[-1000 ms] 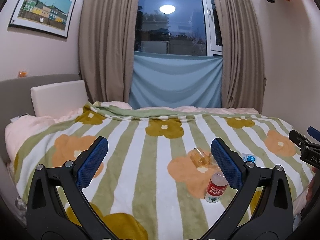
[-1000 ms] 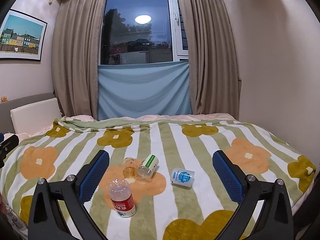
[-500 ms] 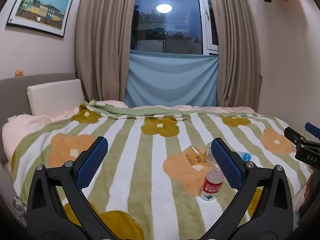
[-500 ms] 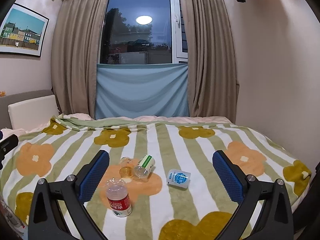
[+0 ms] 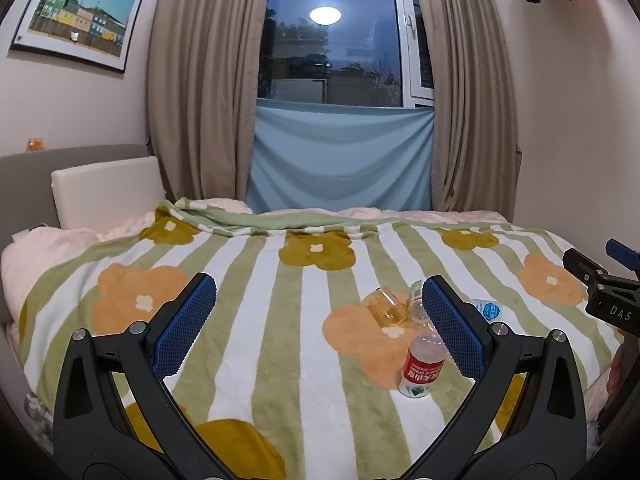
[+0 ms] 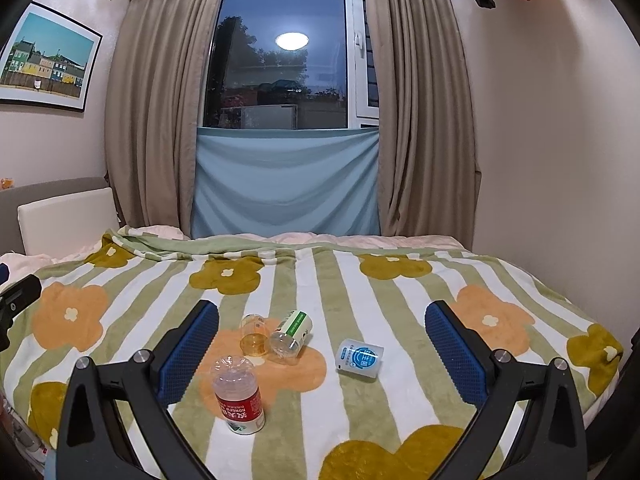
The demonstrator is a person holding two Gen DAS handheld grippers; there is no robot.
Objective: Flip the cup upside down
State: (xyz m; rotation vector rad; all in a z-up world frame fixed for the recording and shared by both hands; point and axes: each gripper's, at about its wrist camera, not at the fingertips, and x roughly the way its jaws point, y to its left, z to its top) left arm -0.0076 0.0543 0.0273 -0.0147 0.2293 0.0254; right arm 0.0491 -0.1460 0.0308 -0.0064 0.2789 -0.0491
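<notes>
On the bed, a striped flower blanket (image 6: 360, 392) holds a small cluster of items. Amber cup (image 6: 254, 335) lies on its side over an orange flower print, mouth toward the cameras, touching or nearly touching a clear bottle w/ green-white label (image 6: 291, 333), also on its side, just to its right. In the left wrist view the same cup (image 5: 385, 306) sits just left of the gripper's right finger, which hides most of the green-label bottle. Red-label bottle (image 6: 238, 393) stands nearer the cameras, cap end not visible, looks inverted but can't tell for sure. White cup w/ blue print (image 6: 360, 358) lies on its side, apart, to the right.

Left gripper (image 5: 318, 322) is spread wide, nothing between its blue pads (image 5: 185, 325). Right gripper (image 6: 322, 350) likewise wide apart and holding nothing, hovering short of the items. Beyond the bed: window (image 6: 280, 60), beige curtains (image 6: 160, 120), framed picture (image 5: 76, 20) on the wall.
</notes>
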